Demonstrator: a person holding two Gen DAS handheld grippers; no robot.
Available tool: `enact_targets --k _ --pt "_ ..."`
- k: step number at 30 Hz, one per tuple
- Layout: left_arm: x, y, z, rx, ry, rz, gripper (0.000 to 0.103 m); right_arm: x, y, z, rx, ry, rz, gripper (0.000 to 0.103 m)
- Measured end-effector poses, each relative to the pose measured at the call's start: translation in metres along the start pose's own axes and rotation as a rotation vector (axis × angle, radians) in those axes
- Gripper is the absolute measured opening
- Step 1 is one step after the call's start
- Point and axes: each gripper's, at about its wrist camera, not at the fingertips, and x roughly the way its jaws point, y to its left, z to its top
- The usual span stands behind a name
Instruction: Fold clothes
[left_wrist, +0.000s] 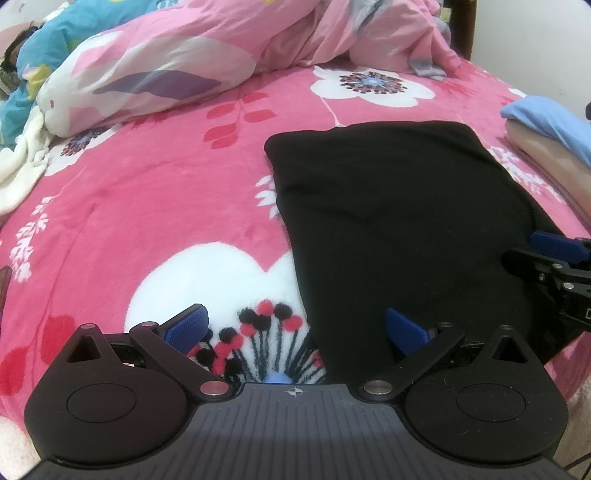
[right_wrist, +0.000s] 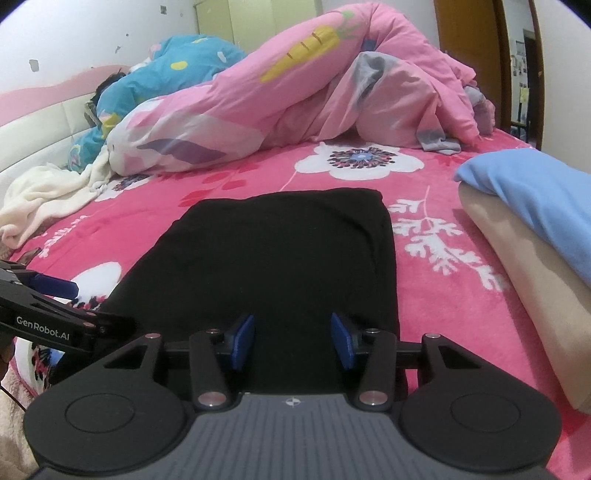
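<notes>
A black garment (left_wrist: 399, 229) lies flat on the bed's pink flowered blanket (left_wrist: 147, 206), folded into a long, roughly rectangular panel. Its far end is squared off with rounded corners, and its long edges run fairly straight. The surface is smooth, with only a few shallow creases, though the dark cloth hides most detail and the folded layers cannot be told apart. From the right wrist view the same garment (right_wrist: 280, 251) widens towards the near end, probably just the lens.
</notes>
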Motion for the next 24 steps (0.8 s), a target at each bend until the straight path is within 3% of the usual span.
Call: enact_targets --k 13,24 --pt "-0.004 0.000 0.000 -0.009 -0.007 0.011 0.103 0.000 -0.003 0.000 0.013 -0.004 0.010 0.049" --pt "-0.005 0.018 0.011 -0.145 -0.054 -0.068 0.103 0.000 -0.005 -0.002 0.028 -0.017 0.023 0.049"
